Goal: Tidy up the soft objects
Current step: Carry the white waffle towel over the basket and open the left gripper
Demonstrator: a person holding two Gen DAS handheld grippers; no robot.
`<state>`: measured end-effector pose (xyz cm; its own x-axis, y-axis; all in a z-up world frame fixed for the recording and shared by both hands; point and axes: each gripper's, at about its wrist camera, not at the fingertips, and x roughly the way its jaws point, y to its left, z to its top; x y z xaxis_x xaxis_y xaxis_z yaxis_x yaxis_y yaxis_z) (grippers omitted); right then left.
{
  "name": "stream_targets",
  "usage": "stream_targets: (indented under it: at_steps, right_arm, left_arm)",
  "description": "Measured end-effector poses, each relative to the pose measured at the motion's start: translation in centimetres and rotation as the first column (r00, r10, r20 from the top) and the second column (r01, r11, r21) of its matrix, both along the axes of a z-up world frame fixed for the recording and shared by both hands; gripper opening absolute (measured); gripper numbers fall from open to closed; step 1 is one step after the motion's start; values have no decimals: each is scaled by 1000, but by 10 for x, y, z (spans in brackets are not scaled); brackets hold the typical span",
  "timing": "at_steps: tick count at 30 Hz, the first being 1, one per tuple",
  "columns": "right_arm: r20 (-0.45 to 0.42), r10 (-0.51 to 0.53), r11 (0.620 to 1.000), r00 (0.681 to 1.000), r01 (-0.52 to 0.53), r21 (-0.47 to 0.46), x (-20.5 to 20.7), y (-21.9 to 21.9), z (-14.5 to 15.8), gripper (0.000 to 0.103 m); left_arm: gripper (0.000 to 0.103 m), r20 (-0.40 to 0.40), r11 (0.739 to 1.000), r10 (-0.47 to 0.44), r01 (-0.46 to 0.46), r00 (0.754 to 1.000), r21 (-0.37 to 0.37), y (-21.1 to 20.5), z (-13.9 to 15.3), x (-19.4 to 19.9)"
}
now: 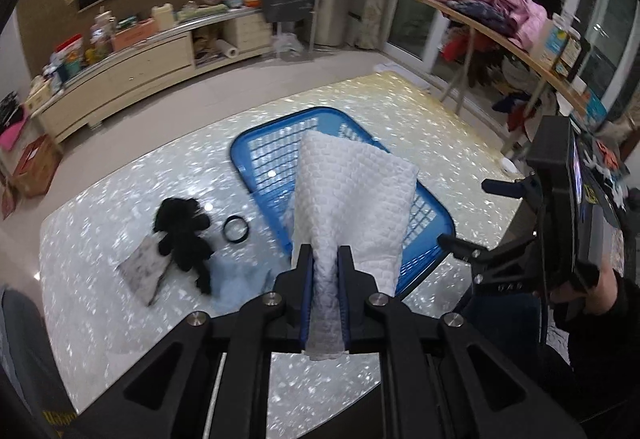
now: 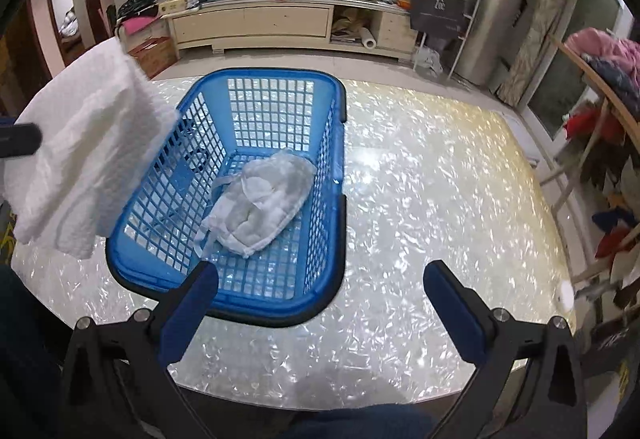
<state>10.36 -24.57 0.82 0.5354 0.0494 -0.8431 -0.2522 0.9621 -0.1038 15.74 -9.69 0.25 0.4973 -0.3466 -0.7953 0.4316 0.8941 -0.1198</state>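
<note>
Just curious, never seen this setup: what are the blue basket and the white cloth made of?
Blue basket: looks like moulded plastic, glossy, with an open grid of holes in walls and floor. White cloth: seems a soft quilted or embossed fabric, possibly a thick paper towel; it drapes limply from the left tool.

Glossy shell-patterned bench [image 2: 420,167] carries a blue basket [image 2: 132,263]; left of it lie a black plush toy [image 1: 182,235], black ring [image 1: 236,229] and grey cloth [image 1: 142,271].

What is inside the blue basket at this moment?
One pale quilted pouch with strings lies on the floor of the blue basket. The white cloth held by the left gripper covers part of the basket's left wall.
</note>
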Motion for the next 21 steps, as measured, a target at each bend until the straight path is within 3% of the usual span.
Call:
stream_targets:
  at_steps: [10,21]
  right_arm:
    - [-9,-49,998,999,49,39,8,-15,-11,103]
    - [-49,-71,995,996,75,71,27,-12,-27,103]
  left_arm:
    - [10,-68,993,-99,103,993,54,-44,-32,40]
    - [10,-137,974,-163,181,977,135,-63,-82,92]
